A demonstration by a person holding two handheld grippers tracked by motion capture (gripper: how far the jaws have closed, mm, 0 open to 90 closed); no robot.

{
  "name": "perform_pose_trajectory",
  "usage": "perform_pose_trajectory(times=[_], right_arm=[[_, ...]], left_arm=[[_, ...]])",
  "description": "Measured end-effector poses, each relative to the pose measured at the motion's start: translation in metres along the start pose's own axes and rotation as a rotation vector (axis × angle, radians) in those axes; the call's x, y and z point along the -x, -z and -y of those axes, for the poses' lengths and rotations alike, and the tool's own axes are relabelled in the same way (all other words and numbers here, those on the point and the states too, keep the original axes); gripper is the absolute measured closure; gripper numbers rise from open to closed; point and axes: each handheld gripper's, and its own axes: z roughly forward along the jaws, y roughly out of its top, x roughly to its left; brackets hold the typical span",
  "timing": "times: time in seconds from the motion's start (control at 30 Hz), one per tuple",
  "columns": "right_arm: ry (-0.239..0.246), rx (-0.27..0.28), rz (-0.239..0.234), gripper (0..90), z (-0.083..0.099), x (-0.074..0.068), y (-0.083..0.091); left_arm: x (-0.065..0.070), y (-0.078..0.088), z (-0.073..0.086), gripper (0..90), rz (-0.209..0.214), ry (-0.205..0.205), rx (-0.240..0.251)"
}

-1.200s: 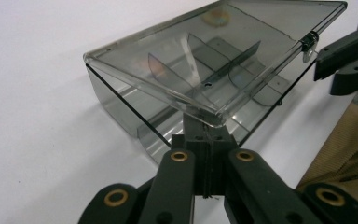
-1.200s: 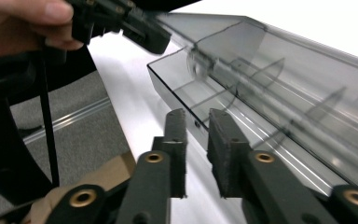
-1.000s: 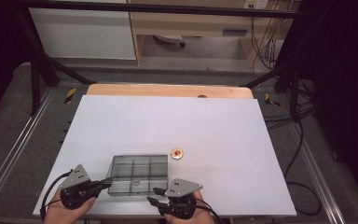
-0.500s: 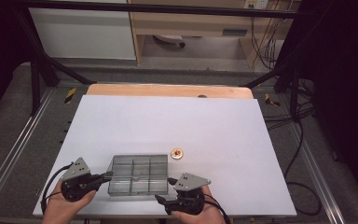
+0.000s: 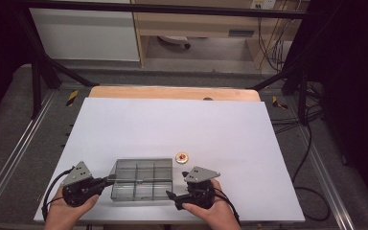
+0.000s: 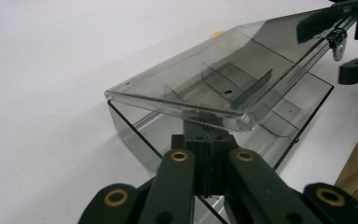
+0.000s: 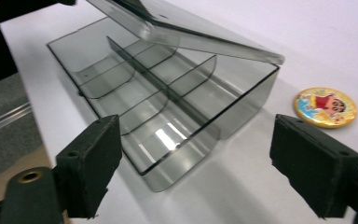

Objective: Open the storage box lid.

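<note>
My left claw pinches the organizer box lid up; right claw, opening wide and empty, could bump the badge ahead, or the lid slips and drops.

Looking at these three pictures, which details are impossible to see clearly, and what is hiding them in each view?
- Left claw, left gripper view: what its tips pinch is covered by the raised lid edge.
- Round badge, high view: too small to read its picture.
- Badge, left gripper view: hidden behind the lid except a yellow sliver.
- Clear box, right gripper view: its far end is cut off by the frame edge.
</note>
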Motion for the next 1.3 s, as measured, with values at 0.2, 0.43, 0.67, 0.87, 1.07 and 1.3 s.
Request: perform_pose_trajectory(times=[0.2, 0.43, 0.67, 0.87, 1.07, 1.3], right_arm=[[0.017, 0.008, 0.031, 32.4, -0.003, 0.012, -0.006], [0.049, 0.004, 0.036, 45.4, -0.01, 0.025, -0.013], [0.061, 0.004, 0.042, 50.0, -0.012, 0.029, -0.017], [0.087, 0.004, 0.042, 50.1, -0.015, 0.032, -0.021], [0.118, 0.019, 0.044, 47.7, -0.02, 0.033, -0.025], [0.146, 0.031, 0.042, 45.5, -0.028, 0.035, -0.032]], left_arm=[[0.0, 0.0, -0.001, 90.0, 0.005, 0.001, 0.01], [-0.001, 0.001, -0.004, 90.0, 0.008, 0.001, 0.022], [-0.002, 0.0, -0.005, 90.0, 0.009, 0.004, 0.027], [-0.001, 0.0, -0.006, 90.0, 0.005, 0.007, 0.036], [-0.001, 0.001, -0.007, 90.0, 0.001, 0.007, 0.045], [-0.001, 0.002, -0.009, 90.0, -0.002, 0.005, 0.051]])
